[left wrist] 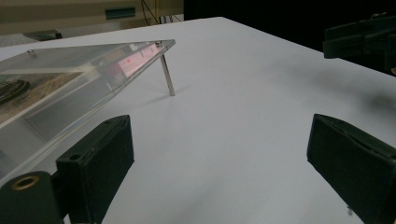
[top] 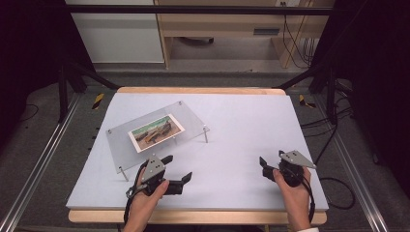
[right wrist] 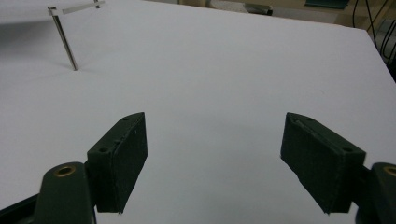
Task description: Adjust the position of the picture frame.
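A white table (top: 241, 125) with a wooden edge takes up the middle of the high view, set inside a dark metal frame with grey floor on both sides. On its left half stands a clear plastic sheet (top: 159, 133), raised off the surface on thin metal legs (top: 206, 135) at its corners and tilted, so that its near left edge sits lower than its far right edge. A photo (top: 156, 132) with a white border lies flat at the middle of the sheet and shows brownish shapes too small to make out.

The left gripper (top: 176, 170) is held in the person's left hand (top: 147, 195) just in front of the sheet's near edge, close to it but not touching. Its 2 jaws stand wide apart with nothing between them. In the left gripper view the sheet's edge runs just beside the left jaw, 1 leg stands farther off on the white surface, and the other gripper shows dark at the top right corner.

The right gripper (top: 267, 169) is held in the right hand (top: 295, 193) on the right half of the table, well apart from the sheet. Its jaws are also spread wide and empty over bare white surface in the right gripper view, where 1 leg (right wrist: 65, 43) and a corner of the sheet show at the top left.
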